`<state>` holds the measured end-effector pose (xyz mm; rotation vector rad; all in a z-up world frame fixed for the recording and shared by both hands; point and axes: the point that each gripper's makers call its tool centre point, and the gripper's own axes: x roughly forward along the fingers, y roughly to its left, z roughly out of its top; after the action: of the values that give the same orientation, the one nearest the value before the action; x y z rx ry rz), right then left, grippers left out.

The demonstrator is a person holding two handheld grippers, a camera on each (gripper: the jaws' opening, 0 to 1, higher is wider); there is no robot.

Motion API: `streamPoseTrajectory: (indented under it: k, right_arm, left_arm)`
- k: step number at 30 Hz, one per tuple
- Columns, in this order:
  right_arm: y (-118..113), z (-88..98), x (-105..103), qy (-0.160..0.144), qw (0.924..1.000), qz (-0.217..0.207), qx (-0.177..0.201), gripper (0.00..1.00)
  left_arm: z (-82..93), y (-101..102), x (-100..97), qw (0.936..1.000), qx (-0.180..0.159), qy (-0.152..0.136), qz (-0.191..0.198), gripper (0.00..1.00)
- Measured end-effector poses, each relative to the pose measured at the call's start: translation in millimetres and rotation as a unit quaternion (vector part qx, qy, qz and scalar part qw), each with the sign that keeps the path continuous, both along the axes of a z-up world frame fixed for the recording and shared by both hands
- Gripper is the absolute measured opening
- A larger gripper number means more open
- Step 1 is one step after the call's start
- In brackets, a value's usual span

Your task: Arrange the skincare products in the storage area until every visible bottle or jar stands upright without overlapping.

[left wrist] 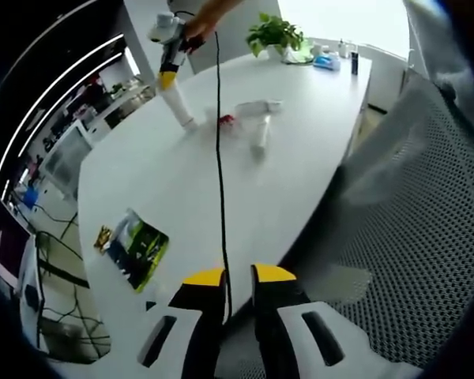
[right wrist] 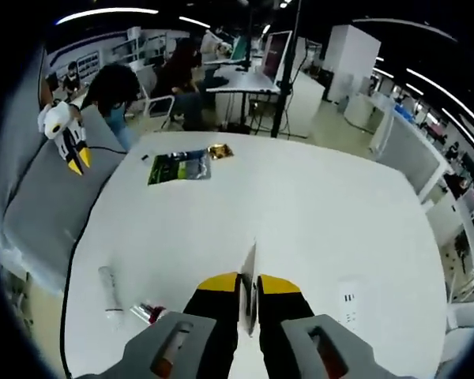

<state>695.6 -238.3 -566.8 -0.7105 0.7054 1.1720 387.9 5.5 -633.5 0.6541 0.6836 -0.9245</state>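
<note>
The left gripper (left wrist: 237, 276) hangs back at the surface's (left wrist: 182, 197) near edge, fingers nearly together with only a black cable (left wrist: 219, 158) running between them, so basically holding nothing. Further out, two white tubes lie flat: one (left wrist: 260, 133) beside a red-capped item (left wrist: 226, 121), the other (left wrist: 257, 106) just behind. The right gripper (left wrist: 167, 77) has its fingers clamped on a third white tube (left wrist: 176, 104), propped at a slant on the surface. So barely started: nothing stands upright yet. A potted plant (left wrist: 275, 33) sits at the far end.
</note>
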Motion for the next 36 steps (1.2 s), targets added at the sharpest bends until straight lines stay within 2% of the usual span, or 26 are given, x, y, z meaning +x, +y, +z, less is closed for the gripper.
streamPoseTrajectory:
  k: [7,17,20,30,36]
  right_arm:
    - [-1,-1.4,-1,0.007,0.9994,0.018,-0.028,0.01]
    - [0,0.4,1,0.004,0.9985,0.027,-0.048,0.03]
    - [0,3.6,4,-0.001,0.9983,0.024,-0.052,0.08]
    - [-1,13.8,6,0.000,0.9988,0.011,-0.048,0.11]
    - [-2,31.3,8,-0.009,0.9990,-0.018,-0.040,0.21]
  left_arm:
    - [-0.7,1,0.3,1.0000,0.004,0.000,-0.001,0.10]
    - [-0.3,1,0.6,1.0000,0.003,-0.002,0.001,0.10]
    - [-1.0,1,-0.1,1.0000,0.005,-0.001,-0.002,0.10]
    - [0.5,1,0.6,1.0000,0.002,-0.003,-0.001,0.09]
    - [2.5,1,2.0,1.0000,0.000,-0.007,0.002,0.09]
